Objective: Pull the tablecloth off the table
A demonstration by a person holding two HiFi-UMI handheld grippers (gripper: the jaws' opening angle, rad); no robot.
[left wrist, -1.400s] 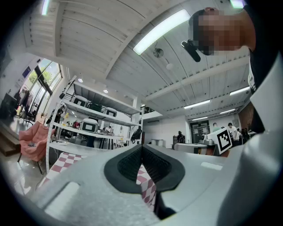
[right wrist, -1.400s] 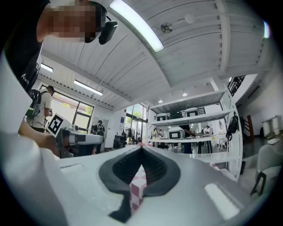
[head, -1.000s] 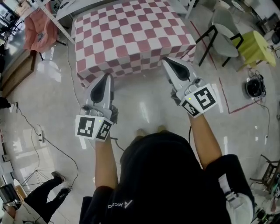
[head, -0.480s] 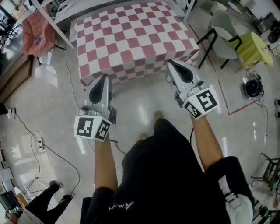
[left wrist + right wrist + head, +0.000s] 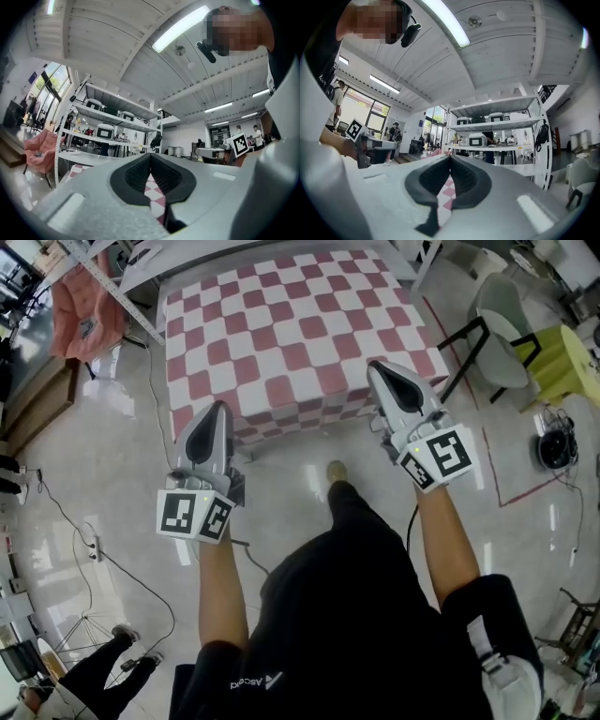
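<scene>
A red-and-white checkered tablecloth [image 5: 291,334] covers a table just ahead of me and hangs over its near edge. In the head view my left gripper [image 5: 220,407] is shut, its tip by the cloth's near left corner and holding nothing. My right gripper [image 5: 375,367] is shut too, its tip raised over the near right part of the cloth. In the left gripper view the left gripper [image 5: 150,154] has its pads together, with checkered cloth [image 5: 154,197] showing below them. The right gripper view shows the right gripper [image 5: 450,157] the same way, above the cloth [image 5: 446,192].
A pink garment [image 5: 84,301] hangs at the far left beside a white shelf frame [image 5: 112,292]. A grey chair [image 5: 497,320] and a yellow stool [image 5: 562,348] stand right of the table. Cables [image 5: 66,512] and red tape [image 5: 511,488] lie on the glossy floor. Another person's legs [image 5: 122,652] show at bottom left.
I have stepped toward the table: it sits lower and nearer in the head view, and both gripper tips have closed in on the cloth's near edge. Both grippers stayed shut.
</scene>
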